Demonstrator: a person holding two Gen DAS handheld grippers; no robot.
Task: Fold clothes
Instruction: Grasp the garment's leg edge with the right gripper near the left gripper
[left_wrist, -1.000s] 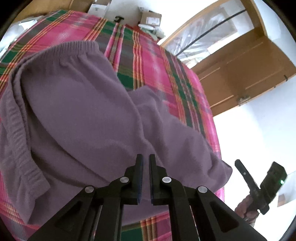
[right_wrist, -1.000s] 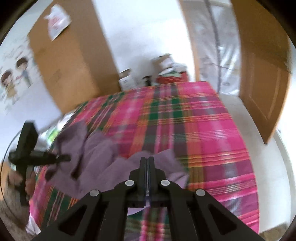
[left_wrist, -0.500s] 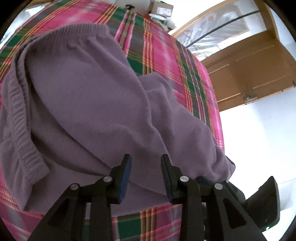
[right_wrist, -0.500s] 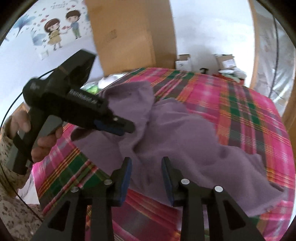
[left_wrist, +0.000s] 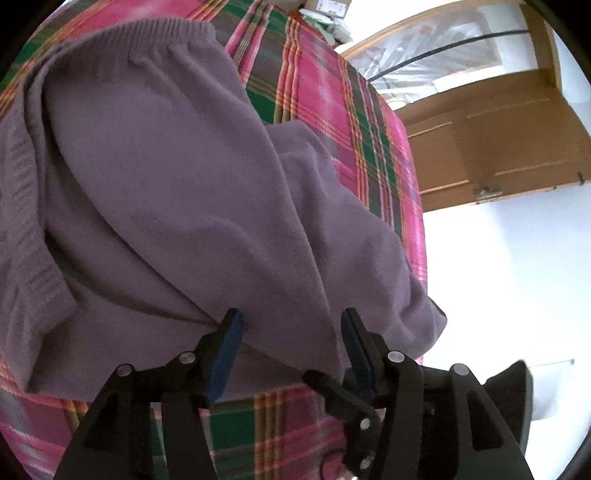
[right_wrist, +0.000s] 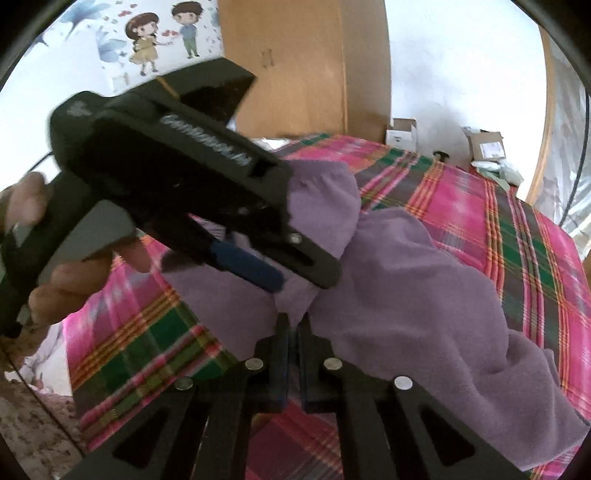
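Observation:
A purple knit garment (left_wrist: 166, 184) with an elastic waistband lies rumpled on the pink and green plaid bed cover (left_wrist: 332, 92). My left gripper (left_wrist: 291, 328) is open wide over the garment's near hem, with cloth between its fingers but not clamped. In the right wrist view the same garment (right_wrist: 424, 295) spreads to the right. There my right gripper (right_wrist: 294, 325) is shut on a pinch of its near edge. The left gripper (right_wrist: 306, 282), held by a hand (right_wrist: 66, 280), hovers open just above that spot. A finger of the right gripper (left_wrist: 332, 391) shows under the left one.
The bed's edge runs along the right, with white floor (left_wrist: 498, 277) and a wooden door (left_wrist: 498, 140) beyond it. A tall wooden wardrobe (right_wrist: 295, 62) and cardboard boxes (right_wrist: 402, 129) stand past the far end of the bed cover (right_wrist: 517, 229).
My right gripper swung over to the garment's near edge, opened, then shut on it. My left gripper went from shut to wide open and moved closer to the hem.

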